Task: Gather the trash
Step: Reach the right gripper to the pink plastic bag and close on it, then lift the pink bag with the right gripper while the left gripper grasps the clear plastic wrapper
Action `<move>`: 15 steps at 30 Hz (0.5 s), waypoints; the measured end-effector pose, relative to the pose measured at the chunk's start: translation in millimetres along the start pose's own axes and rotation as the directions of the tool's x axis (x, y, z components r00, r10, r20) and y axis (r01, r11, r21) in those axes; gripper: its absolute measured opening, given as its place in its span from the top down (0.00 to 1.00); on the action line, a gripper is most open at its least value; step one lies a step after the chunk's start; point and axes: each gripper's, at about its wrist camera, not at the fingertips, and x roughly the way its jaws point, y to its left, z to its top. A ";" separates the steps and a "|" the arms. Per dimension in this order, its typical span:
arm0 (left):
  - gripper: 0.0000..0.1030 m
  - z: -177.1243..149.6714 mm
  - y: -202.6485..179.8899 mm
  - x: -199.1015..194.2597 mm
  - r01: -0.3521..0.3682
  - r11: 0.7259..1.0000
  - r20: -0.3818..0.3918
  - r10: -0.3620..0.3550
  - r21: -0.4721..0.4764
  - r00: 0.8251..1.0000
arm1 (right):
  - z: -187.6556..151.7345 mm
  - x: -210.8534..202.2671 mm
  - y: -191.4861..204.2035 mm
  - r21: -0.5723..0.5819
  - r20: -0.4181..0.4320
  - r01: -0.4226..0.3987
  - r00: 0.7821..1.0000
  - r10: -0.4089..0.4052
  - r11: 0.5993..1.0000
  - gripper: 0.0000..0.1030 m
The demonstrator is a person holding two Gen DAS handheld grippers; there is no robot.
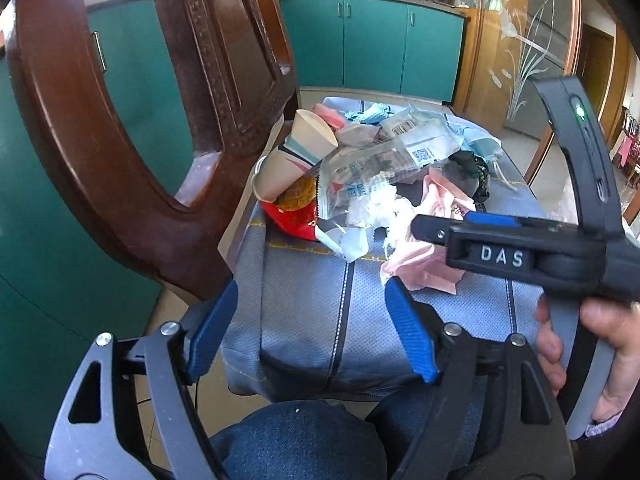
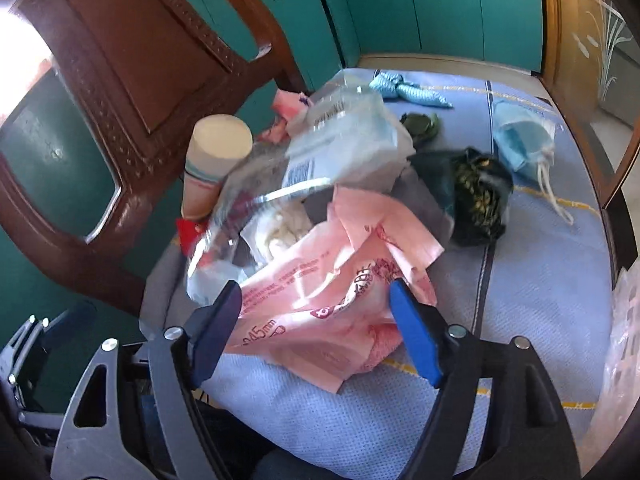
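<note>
A heap of trash lies on a blue-grey seat cushion (image 1: 304, 300): a paper cup (image 1: 292, 156), a clear plastic bag (image 1: 384, 160), a red wrapper (image 1: 292, 220), white tissue (image 1: 380, 208) and a pink wrapper (image 2: 320, 280). My left gripper (image 1: 312, 320) is open over the bare front of the cushion, short of the heap. My right gripper (image 2: 316, 312) points down at the pink wrapper, which lies between its blue fingers (image 2: 412, 332). I see no squeeze on the wrapper. In the left wrist view the right gripper (image 1: 424, 232) reaches in from the right, held by a hand (image 1: 600, 340).
A carved wooden chair back (image 1: 120, 140) rises close on the left. Farther back on the cushion lie a blue face mask (image 2: 520, 144), a dark bag (image 2: 476, 200) and a blue cloth (image 2: 404, 88). Teal cabinets (image 1: 372, 40) stand behind. A person's jeans-clad knees (image 1: 304, 440) are below.
</note>
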 end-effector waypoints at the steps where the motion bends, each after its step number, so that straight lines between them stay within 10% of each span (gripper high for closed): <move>1: 0.25 0.6 -1.1 2.0 0.001 1.000 0.000 -0.001 0.001 1.000 | -1.1 -1.9 -4.2 0.010 -0.003 -0.012 1.000 0.012 1.000 0.61; 3: 0.25 0.8 -3.8 4.8 0.005 1.000 -0.005 -0.005 0.004 1.000 | -3.0 -6.2 -15.3 0.047 -0.009 -0.086 0.996 0.086 0.995 0.88; 15: 0.25 34.6 -18.4 14.4 0.050 0.998 0.033 -0.051 0.028 0.998 | -22.0 -70.5 -41.3 0.056 0.063 -0.017 0.998 0.013 0.998 0.98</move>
